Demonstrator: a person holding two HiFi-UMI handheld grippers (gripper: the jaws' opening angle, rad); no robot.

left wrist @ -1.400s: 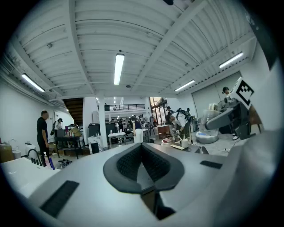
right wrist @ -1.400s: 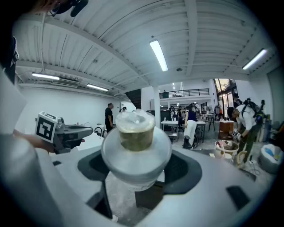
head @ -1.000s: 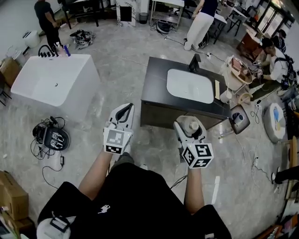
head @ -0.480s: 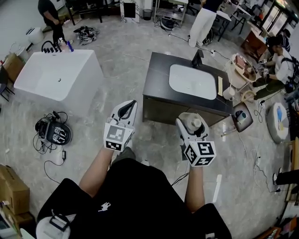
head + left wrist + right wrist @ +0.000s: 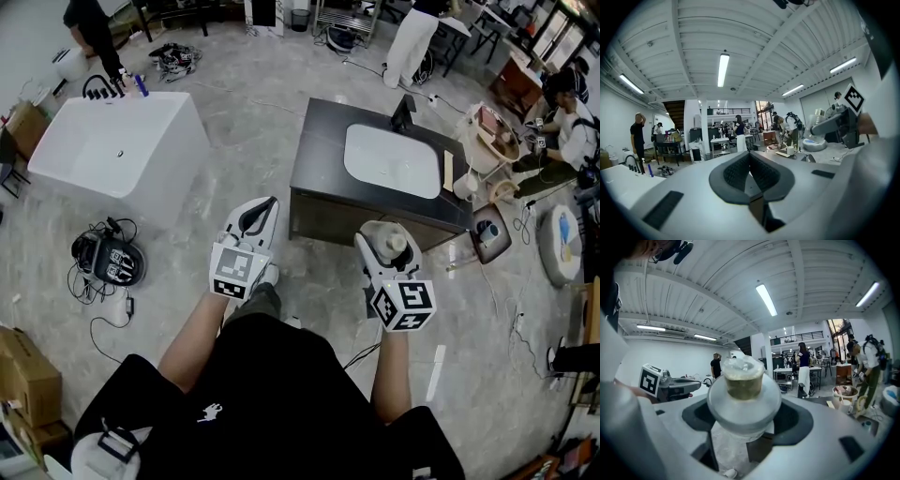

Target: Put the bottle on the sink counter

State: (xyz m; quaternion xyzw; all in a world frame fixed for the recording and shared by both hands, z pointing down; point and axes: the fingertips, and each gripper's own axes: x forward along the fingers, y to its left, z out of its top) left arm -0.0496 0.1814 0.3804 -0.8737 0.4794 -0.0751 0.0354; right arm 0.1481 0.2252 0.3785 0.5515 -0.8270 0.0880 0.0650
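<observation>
— At 5 o'clock off the desk, well apart from it: bottle, cap uppermost, clamped between the jaws of the right tool. Why held so?
— Probably to keep the capped neck up for carrying. Contents unreadable through the pale wall.
— Left tool?
— Jaws together, nothing between; idle at 9 o'clock of the right.
— Basin?
— Looks empty. Bare dark top at its 9 o'clock seems the likeliest landing spot.
</observation>
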